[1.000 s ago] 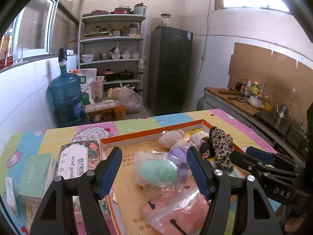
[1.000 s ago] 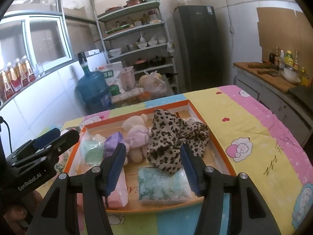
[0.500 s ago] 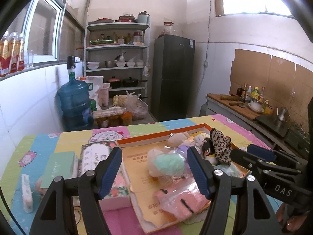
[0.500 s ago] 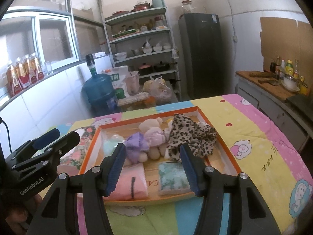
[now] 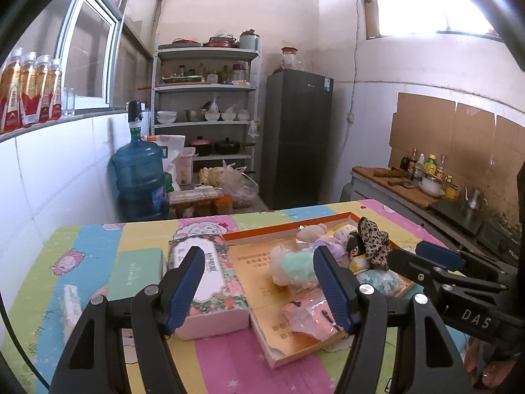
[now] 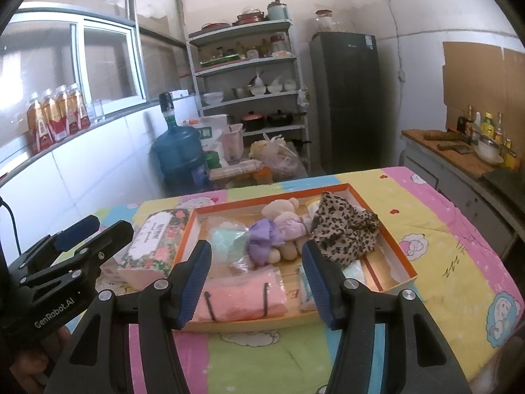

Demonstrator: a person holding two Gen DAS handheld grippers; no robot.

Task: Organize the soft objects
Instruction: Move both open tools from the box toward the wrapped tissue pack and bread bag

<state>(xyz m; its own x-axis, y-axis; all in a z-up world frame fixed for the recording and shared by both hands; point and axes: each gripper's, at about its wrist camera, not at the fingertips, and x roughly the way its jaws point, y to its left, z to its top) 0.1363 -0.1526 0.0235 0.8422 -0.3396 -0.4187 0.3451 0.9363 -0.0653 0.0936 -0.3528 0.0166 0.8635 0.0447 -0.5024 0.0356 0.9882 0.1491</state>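
Here, soft goods lie gathered in an orange-rimmed tray [image 6: 380, 220] on the table [image 6: 436, 229]: a leopard-print cloth [image 6: 344, 226], a small plush toy [image 6: 282, 226], a bagged green puff [image 6: 226, 239] and a wrapped pink towel [image 6: 239, 295], apparently sorted there for tidiness. The left gripper [image 5: 259, 285] and right gripper [image 6: 256, 282] hang above the near edge, fingers released and empty. Only the left wrist view shows the green packet [image 5: 134, 272] left of the floral tissue box [image 5: 210, 282]; the right wrist view shows the tray's whole right rim.
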